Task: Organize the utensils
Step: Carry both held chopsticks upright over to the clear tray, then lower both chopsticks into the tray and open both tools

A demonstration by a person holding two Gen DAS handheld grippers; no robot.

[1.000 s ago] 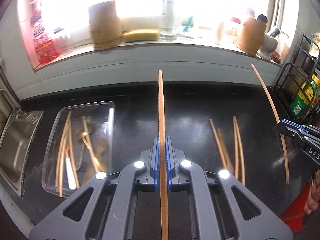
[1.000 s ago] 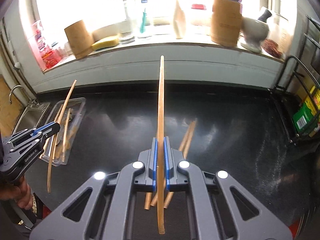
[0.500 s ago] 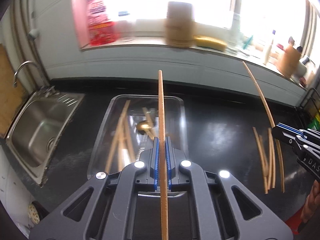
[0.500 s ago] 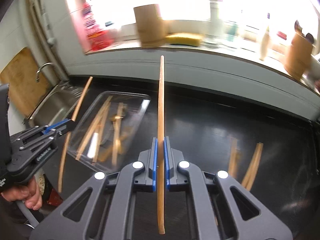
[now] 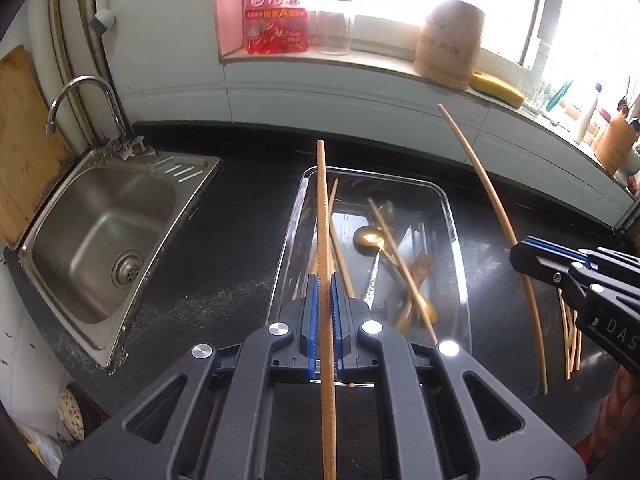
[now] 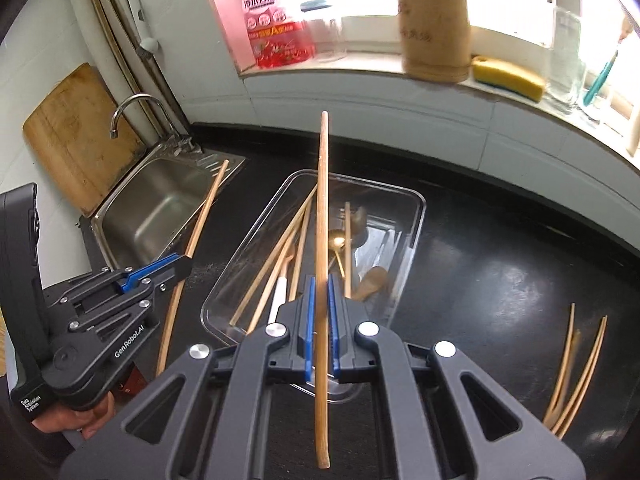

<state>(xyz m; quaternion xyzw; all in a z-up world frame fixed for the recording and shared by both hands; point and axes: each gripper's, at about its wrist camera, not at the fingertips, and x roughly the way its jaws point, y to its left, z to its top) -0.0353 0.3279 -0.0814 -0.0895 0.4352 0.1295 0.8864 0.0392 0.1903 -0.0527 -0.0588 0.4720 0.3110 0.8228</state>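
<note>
Two grippers each carry one long wooden chopstick above a clear plastic tray (image 5: 456, 224) that sits on the black counter (image 5: 224, 264), just right of the steel sink (image 5: 100, 240) set into the counter's left end. The left gripper (image 5: 325, 296) has its blue pads clamped together on a chopstick (image 5: 323, 216) that runs straight ahead over the tray's left side. The right gripper (image 6: 319, 300) is likewise pressed shut on its own chopstick (image 6: 322, 200), whose far tip reaches past the tray's back rim in its own view. In the left wrist view that right gripper shows at the right edge, its stick slanting over the counter right of the tray. Inside the tray lie several more chopsticks (image 6: 276, 264), a gold metal spoon (image 5: 370, 236), a wooden spoon (image 6: 372, 282) and a white-handled utensil (image 6: 279, 296). A few loose chopsticks (image 6: 576, 360) remain on the counter well to the right of the tray. A wooden cutting board (image 6: 76, 136) leans behind the sink; a yellow sponge (image 6: 508, 78) and a cylindrical wooden holder (image 6: 434, 28) stand on the windowsill.
</note>
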